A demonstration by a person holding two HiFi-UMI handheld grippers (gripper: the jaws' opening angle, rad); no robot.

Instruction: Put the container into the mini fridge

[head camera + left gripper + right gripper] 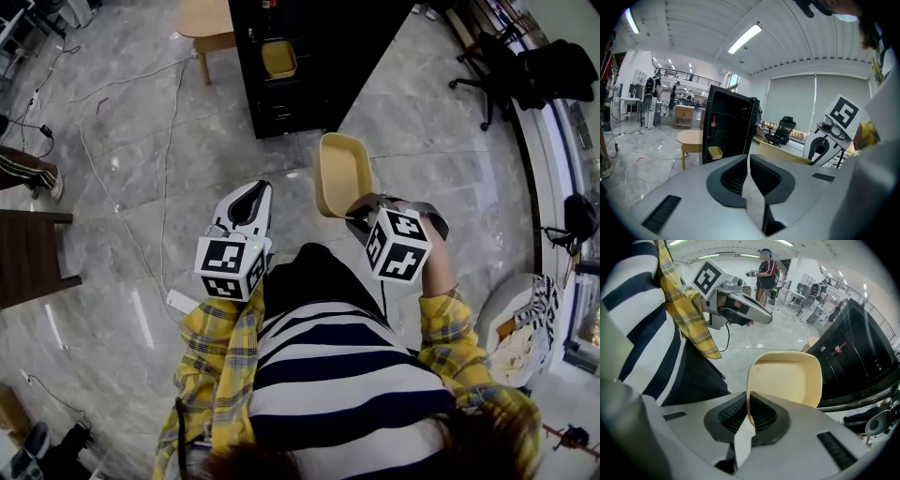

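Observation:
My right gripper (357, 216) (749, 411) is shut on the near rim of a pale yellow, empty container (341, 171) (787, 378), which it holds tilted above the floor. The black mini fridge (314, 56) (729, 129) stands ahead with its front open. A second yellow container (278, 58) (715, 152) sits on a lower shelf inside, and a bottle on an upper one. My left gripper (253, 191) (748, 161) hovers left of the held container, shut with nothing between its pads. In the left gripper view the held container (783, 153) shows at right, below the right gripper's marker cube.
A small round wooden table (206, 23) stands left of the fridge. Cables (164, 141) trail over the grey marble floor. An office chair (497, 66) is at the far right, a dark wooden bench (33, 253) at the left. People stand in the distance.

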